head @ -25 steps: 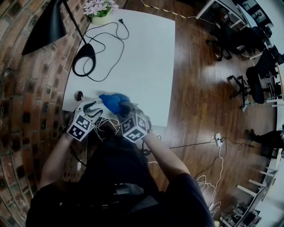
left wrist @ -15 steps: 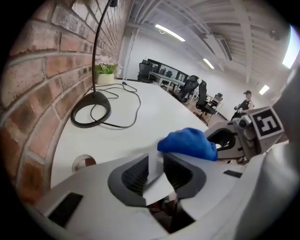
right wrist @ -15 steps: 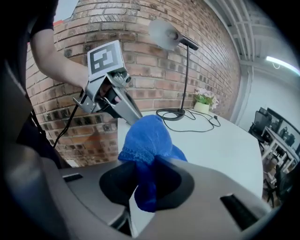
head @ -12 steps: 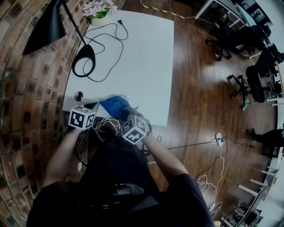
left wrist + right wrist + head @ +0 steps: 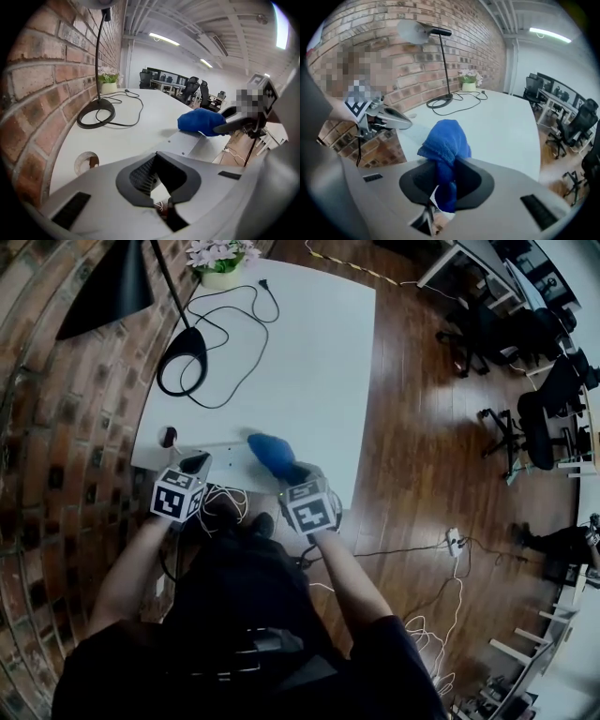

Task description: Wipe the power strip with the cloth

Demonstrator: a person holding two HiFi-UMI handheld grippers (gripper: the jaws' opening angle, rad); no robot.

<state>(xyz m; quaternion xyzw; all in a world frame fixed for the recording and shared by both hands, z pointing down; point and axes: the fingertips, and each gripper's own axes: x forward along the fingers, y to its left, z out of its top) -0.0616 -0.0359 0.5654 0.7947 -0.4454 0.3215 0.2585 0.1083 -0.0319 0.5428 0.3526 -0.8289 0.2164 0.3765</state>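
Left gripper (image 5: 192, 465) jaws just closed, pressed together by the left end of the power strip (image 5: 228, 447), nothing visible between. Right gripper (image 5: 292, 471) jaws pinch cloth (image 5: 270, 452), now further right along strip at bench (image 5: 309, 352) edge. Wipe underway.

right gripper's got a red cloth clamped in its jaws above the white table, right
No, the cloth is blue, not red. The rest holds: the right gripper has it clamped in its jaws above the white table. The right gripper view shows this.
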